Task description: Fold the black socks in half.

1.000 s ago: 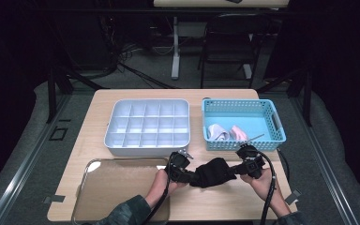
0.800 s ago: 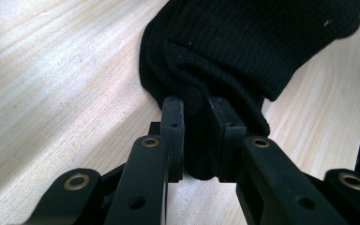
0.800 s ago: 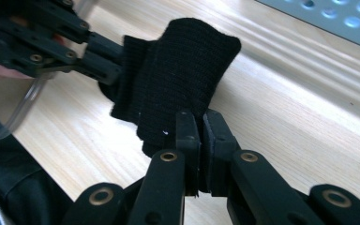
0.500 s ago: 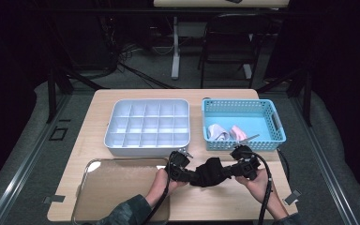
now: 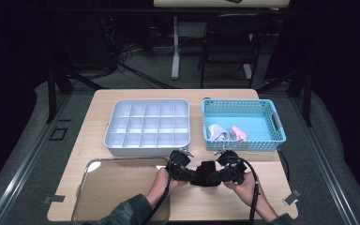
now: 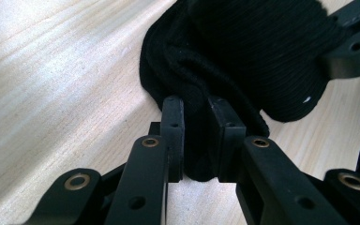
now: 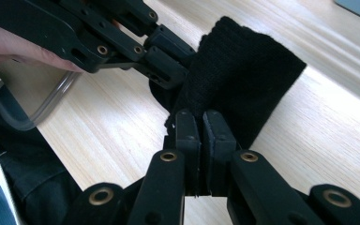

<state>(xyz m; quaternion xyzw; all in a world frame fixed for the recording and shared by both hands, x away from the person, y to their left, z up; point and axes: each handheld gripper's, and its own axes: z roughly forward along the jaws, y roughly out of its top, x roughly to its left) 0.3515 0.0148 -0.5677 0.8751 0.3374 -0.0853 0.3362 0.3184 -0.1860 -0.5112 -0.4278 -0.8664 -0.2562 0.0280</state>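
I have the black sock (image 5: 208,172) bunched on the table just in front of the blue basket (image 5: 275,123). My left gripper (image 6: 197,123) pinches its one end, and my right gripper (image 7: 201,123) is clamped tight on the other end.

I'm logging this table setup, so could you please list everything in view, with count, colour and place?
Sock: one, black, bunched between both grippers at the table's near edge.
Organizer tray: one, white, many compartments, centre of the table.
Basket: one, blue, right of the organizer tray.
Cloth items: two or so, white and pink, in the basket's near left corner.
Clear tray: one, see-through, near left.
Table: one, light wood.
Left gripper: black, shut on the sock.
Right gripper: black, shut on the sock.
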